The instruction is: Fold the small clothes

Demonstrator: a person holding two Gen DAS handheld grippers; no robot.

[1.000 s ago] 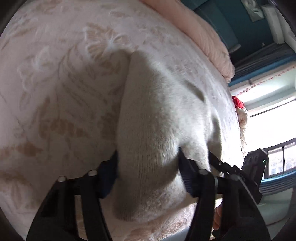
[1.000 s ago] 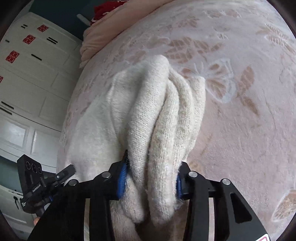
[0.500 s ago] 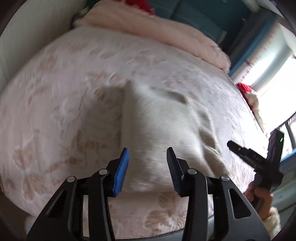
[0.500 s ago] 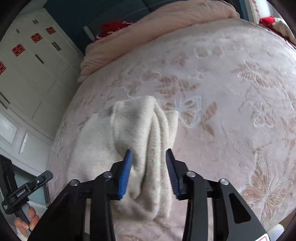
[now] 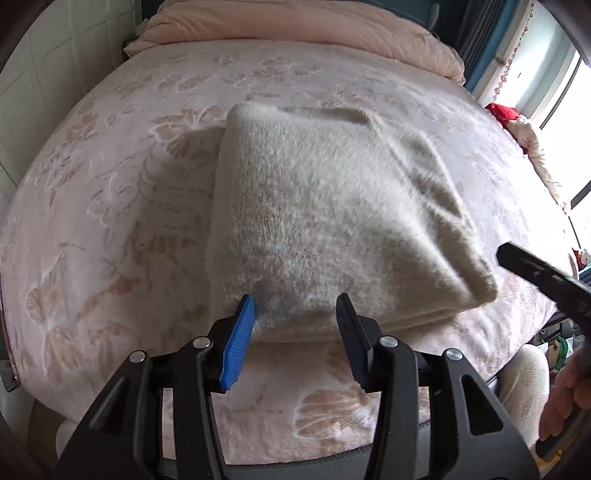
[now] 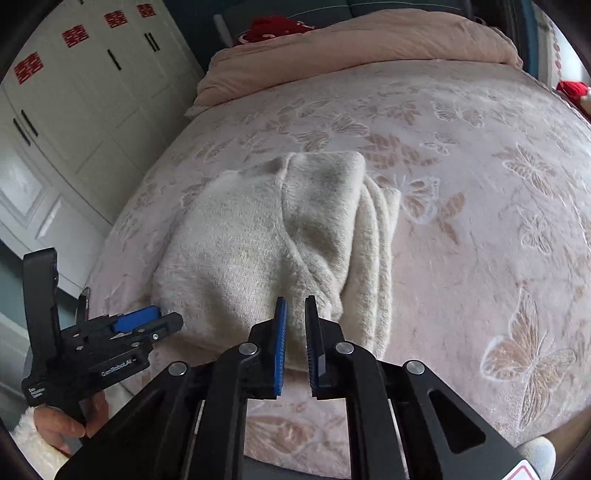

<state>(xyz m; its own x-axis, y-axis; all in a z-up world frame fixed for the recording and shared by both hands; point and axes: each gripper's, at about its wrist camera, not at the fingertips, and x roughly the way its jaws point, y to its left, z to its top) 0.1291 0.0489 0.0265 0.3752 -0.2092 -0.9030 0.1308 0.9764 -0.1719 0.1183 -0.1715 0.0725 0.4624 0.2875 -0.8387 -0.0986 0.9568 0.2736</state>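
Observation:
A cream knitted garment [image 5: 325, 221] lies folded into a thick rectangle on the pink butterfly bedspread [image 5: 110, 221]. It also shows in the right wrist view [image 6: 273, 240], with stacked folded layers along its right edge. My left gripper [image 5: 295, 314] is open and empty, just short of the garment's near edge. My right gripper [image 6: 295, 314] is nearly closed with a narrow gap and holds nothing, at the garment's near right corner. The left gripper also shows in the right wrist view [image 6: 140, 325], and the right gripper shows at the right edge of the left wrist view [image 5: 546, 280].
A pink duvet [image 5: 295, 26] is bunched at the head of the bed. White wardrobe doors [image 6: 74, 110] stand left of the bed. Red fabric [image 5: 506, 112] lies by the window on the right. The bed's front edge is just below both grippers.
Both grippers let go of the garment and pulled back toward the bed's front edge. The garment now lies flat and folded. The right jaws narrowed after release.

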